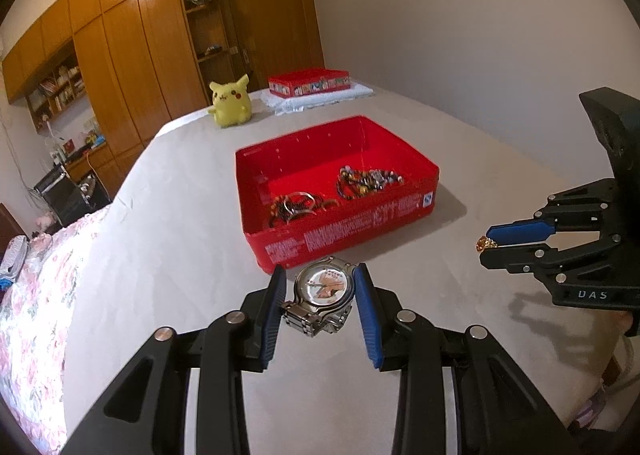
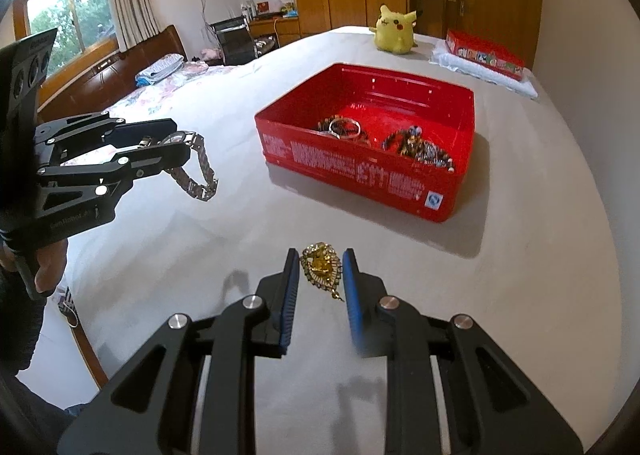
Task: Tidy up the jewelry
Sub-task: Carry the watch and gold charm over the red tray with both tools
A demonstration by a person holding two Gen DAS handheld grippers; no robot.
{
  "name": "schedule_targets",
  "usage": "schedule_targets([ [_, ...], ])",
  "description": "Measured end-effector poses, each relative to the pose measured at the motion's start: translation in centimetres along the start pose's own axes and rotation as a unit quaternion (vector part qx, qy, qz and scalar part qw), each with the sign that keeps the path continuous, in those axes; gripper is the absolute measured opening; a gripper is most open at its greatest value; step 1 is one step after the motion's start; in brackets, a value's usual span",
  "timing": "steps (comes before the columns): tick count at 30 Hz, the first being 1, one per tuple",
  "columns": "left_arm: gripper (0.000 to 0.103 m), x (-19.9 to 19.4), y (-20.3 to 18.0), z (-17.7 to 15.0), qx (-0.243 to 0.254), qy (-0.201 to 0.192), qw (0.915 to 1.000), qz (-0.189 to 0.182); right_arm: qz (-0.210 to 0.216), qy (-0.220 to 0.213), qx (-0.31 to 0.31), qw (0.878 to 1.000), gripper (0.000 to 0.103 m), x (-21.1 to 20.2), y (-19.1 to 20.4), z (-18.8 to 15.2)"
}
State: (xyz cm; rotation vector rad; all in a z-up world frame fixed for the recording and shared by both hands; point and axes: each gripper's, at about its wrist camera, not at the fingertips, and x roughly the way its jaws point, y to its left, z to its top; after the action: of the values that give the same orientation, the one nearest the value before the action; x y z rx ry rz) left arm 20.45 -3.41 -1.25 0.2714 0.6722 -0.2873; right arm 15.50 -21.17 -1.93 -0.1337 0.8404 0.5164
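While both pieces are clamped and held clear of the table [image 2: 520, 275], the step in hand is judged to be the carry toward the red tin [image 1: 348, 231], which sits just ahead of both grippers with its lid off. Beaded bracelets [image 1: 368, 179] and rings [image 1: 296, 205] are already seen lying inside it, so the sorting is judged partly done.

The left gripper [image 1: 320, 295] is narrowed to a partial gap, its blue pads pressed on either side of the case of a metal wristwatch [image 1: 324, 287]; in the right wrist view the watch bracelet [image 2: 196, 171] is seen hanging loose below the jaws. The right gripper [image 2: 320, 275] is closed further, to a slim gap, and a gold brooch-like ornament [image 2: 321, 267] is pinched between its pads, a small pendant drop dangling underneath.

For the next move, each gripper would need to be brought over the tin's rim and lowered inside before the jaws are opened. Care is called for so that the hanging bracelet is not caught on the near wall, and so that the two grippers are not crowded together over the tin. A yellow plush toy [image 1: 230, 101] and a second red box [image 1: 310, 83] are set well behind, out of the way.
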Motion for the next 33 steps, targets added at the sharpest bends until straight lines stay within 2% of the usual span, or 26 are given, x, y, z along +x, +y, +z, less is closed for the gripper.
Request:
schedule_targets([
  [10, 0.035, -1.1, 1.0, 2.6, -0.001, -0.021, 0.9997, 0.008, -0.001, -0.016, -0.010, 1.000, 0.020, -1.7, -0.4, 2.6],
  [12, 0.029, -1.3, 1.3, 3.4, 0.000, -0.025, 0.9996, 0.009, -0.002, -0.020, -0.012, 1.000, 0.020, -1.9, -0.5, 3.4],
  [13, 0.008, -1.4, 1.3, 3.6, 0.001, -0.027, 0.9996, 0.007, -0.003, -0.022, -0.013, 1.000, 0.020, -2.1, -0.5, 3.7],
  [14, 0.000, -1.4, 1.5, 4.1, 0.001, -0.028, 0.9996, 0.007, -0.002, -0.024, -0.014, 1.000, 0.020, -2.2, -0.6, 4.1],
  [19, 0.000, -1.3, 2.2, 5.6, -0.006, -0.034, 0.9994, 0.004, -0.001, -0.031, -0.011, 0.999, 0.020, -2.6, -1.2, 5.6],
  [24, 0.000, -1.6, 2.1, 5.7, 0.005, -0.037, 0.9993, -0.001, 0.001, -0.033, -0.013, 0.999, 0.020, -2.9, -1.3, 6.0],
  [25, 0.002, -1.5, 1.9, 5.4, 0.012, -0.030, 0.9994, -0.011, 0.003, -0.034, -0.012, 0.999, 0.020, -2.9, -1.3, 5.9],
  [26, 0.016, -1.2, 1.6, 4.7, 0.019, -0.012, 0.9992, -0.032, 0.005, -0.034, -0.010, 0.999, 0.020, -2.8, -1.3, 5.8],
  [27, 0.033, -0.8, 1.3, 3.7, 0.024, 0.005, 0.9985, -0.048, 0.007, -0.034, -0.008, 0.999, 0.020, -2.7, -1.3, 5.6],
  [28, 0.070, -0.6, 0.9, 2.8, 0.028, 0.012, 0.9981, -0.053, 0.009, -0.034, -0.004, 0.999, 0.020, -2.5, -1.4, 5.3],
  [29, 0.085, -0.2, 0.3, 1.1, 0.040, 0.013, 0.9977, -0.052, 0.011, -0.032, -0.002, 0.999, 0.020, -2.5, -1.5, 5.1],
  [31, 0.085, 0.8, -0.4, -1.4, 0.059, 0.025, 0.9965, -0.053, 0.014, -0.027, 0.004, 1.000, 0.020, -2.0, -1.8, 4.6],
  [33, 0.083, 2.5, -0.4, -3.8, 0.055, 0.056, 0.9944, -0.071, 0.014, -0.021, 0.008, 1.000, 0.020, -1.5, -2.1, 4.2],
])
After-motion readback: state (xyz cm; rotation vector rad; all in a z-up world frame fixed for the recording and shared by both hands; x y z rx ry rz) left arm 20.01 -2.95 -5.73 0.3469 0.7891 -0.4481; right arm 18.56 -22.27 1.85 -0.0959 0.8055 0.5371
